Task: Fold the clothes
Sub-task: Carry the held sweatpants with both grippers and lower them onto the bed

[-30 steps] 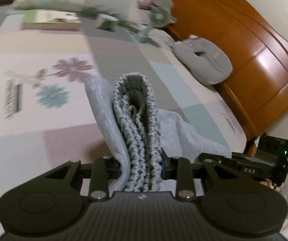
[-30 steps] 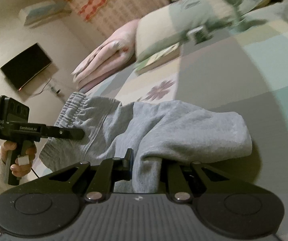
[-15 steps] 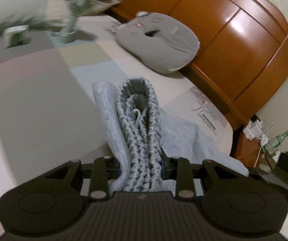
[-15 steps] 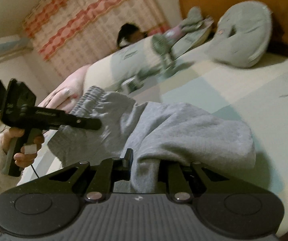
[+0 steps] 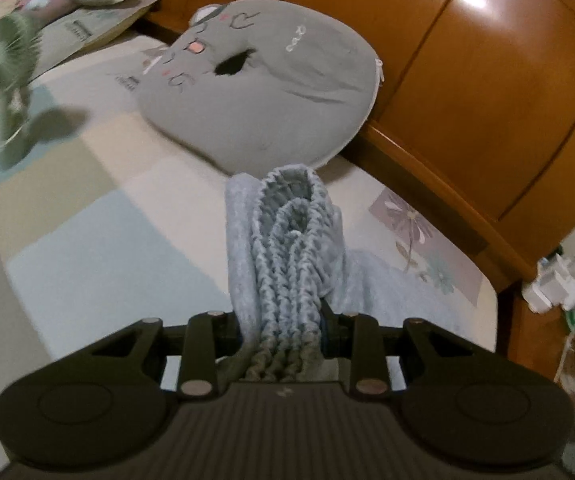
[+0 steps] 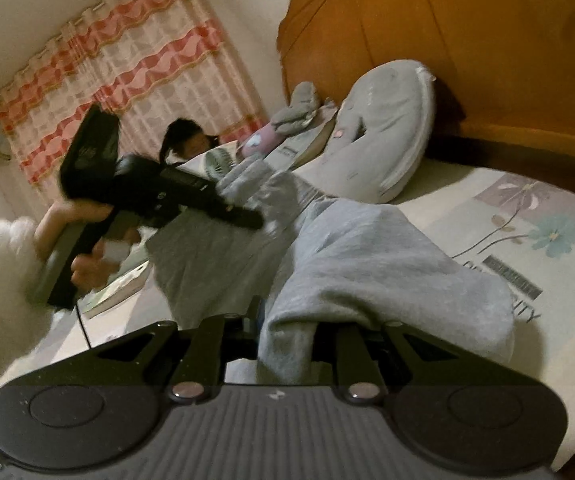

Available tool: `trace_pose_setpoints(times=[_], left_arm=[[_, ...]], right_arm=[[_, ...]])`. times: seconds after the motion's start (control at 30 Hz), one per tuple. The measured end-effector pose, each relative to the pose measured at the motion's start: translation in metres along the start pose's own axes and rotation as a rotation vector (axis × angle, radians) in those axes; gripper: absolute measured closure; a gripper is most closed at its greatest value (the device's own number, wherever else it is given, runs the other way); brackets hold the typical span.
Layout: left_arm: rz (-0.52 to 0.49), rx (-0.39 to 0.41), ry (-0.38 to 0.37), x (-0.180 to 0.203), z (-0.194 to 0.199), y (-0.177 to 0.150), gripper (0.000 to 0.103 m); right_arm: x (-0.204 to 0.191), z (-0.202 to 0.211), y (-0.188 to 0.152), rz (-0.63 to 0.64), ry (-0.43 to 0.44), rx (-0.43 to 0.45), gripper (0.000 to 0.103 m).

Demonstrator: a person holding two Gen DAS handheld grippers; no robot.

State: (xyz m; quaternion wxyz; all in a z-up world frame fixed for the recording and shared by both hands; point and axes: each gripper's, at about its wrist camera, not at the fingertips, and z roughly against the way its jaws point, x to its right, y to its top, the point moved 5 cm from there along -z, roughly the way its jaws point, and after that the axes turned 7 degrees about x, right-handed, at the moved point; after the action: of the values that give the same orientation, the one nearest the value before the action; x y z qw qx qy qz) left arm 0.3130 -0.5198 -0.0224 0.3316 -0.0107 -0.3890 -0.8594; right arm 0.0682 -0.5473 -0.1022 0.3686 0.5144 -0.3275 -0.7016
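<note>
Our left tongs (image 5: 283, 320) are clamped on the waistband of the grey trousers (image 6: 367, 256), our right tongs (image 6: 287, 336) on their cloth, above the bed (image 5: 87, 240). Soft, light, floppy; we should grip the edges.

Both cameras sit just behind their own jaws, close over the bed (image 5: 87, 216). Left looks steeply down toward the headboard (image 5: 467, 80); right looks flatter. Both show the grey cushion (image 5: 263, 92) and sweatpants (image 6: 367, 256).

Dim warm indoor light glares off the wooden headboard (image 5: 487, 92), the small fan (image 5: 9, 80) and the left gripper (image 6: 247, 216) smear with motion blur, and fisheye edges bend.
</note>
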Motion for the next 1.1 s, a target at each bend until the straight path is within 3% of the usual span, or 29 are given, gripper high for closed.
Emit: trace_pose_setpoints(times=[0.23, 0.37, 0.77, 1.1], left_arm=[[-0.067, -0.054, 0.020, 0.012, -0.042, 0.023, 0.074], [-0.072, -0.089, 0.021, 0.010, -0.059, 0.024, 0.074], [-0.064, -0.137, 0.025, 0.002, -0.084, 0.033, 0.073], [-0.007, -0.146, 0.064, -0.017, -0.081, 0.045, 0.059]], right_arm=[[0.018, -0.018, -0.005, -0.017, -0.013, 0.012, 0.081], [0.030, -0.007, -0.010, -0.053, -0.020, 0.012, 0.081], [0.031, 0.001, -0.017, -0.066, -0.041, 0.016, 0.080], [0.031, 0.005, -0.021, -0.077, -0.032, 0.014, 0.080]])
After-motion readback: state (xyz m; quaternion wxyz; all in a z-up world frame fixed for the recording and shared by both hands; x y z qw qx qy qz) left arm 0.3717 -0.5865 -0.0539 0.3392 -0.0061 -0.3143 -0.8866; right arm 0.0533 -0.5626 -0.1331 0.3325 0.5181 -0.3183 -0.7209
